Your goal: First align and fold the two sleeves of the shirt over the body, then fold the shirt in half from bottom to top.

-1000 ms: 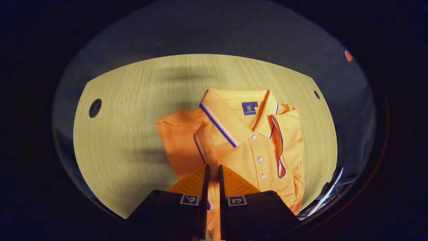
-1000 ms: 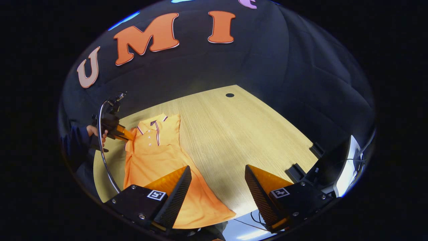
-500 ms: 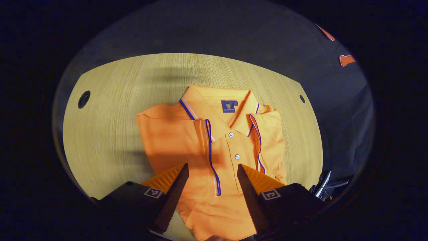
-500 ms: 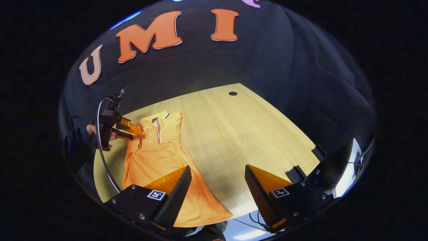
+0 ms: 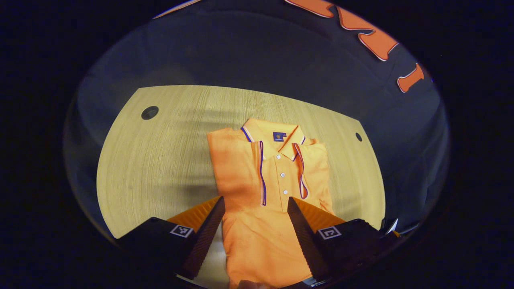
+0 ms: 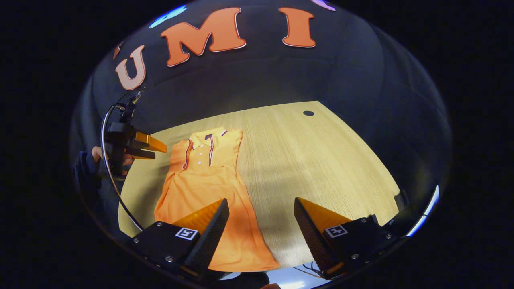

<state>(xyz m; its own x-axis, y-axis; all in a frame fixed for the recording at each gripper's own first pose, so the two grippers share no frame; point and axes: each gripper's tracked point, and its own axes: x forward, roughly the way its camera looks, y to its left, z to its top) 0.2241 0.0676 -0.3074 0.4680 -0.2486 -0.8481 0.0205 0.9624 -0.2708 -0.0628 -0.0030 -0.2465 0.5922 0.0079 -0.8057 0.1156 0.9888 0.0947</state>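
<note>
On the wooden table [image 5: 160, 168], the shirt [image 5: 261, 208] bears a blue, seemingly unreadable neck label [image 5: 279, 136]; both tools [image 5: 255, 208] [image 6: 261, 208] gape empty.

You get a dim booth with light falling from above onto the table [image 5: 160, 160], so the wood and the shirt [image 5: 257, 224] read bright while the cloth wall [image 6: 341, 80] stays near black. In the left gripper view, soft grey shadows band the table near its far edge and again at the shirt's left side. In the right gripper view, a broad shadow lies across the table [image 6: 321, 160] and the shirt [image 6: 209, 180] near the front edge, just ahead of the fingers. A pale glare streak shows at the lower right rim there. Both views bend hard: the table's straight edges curve, and detail softens toward the rim. The centre stays sharp.
</note>
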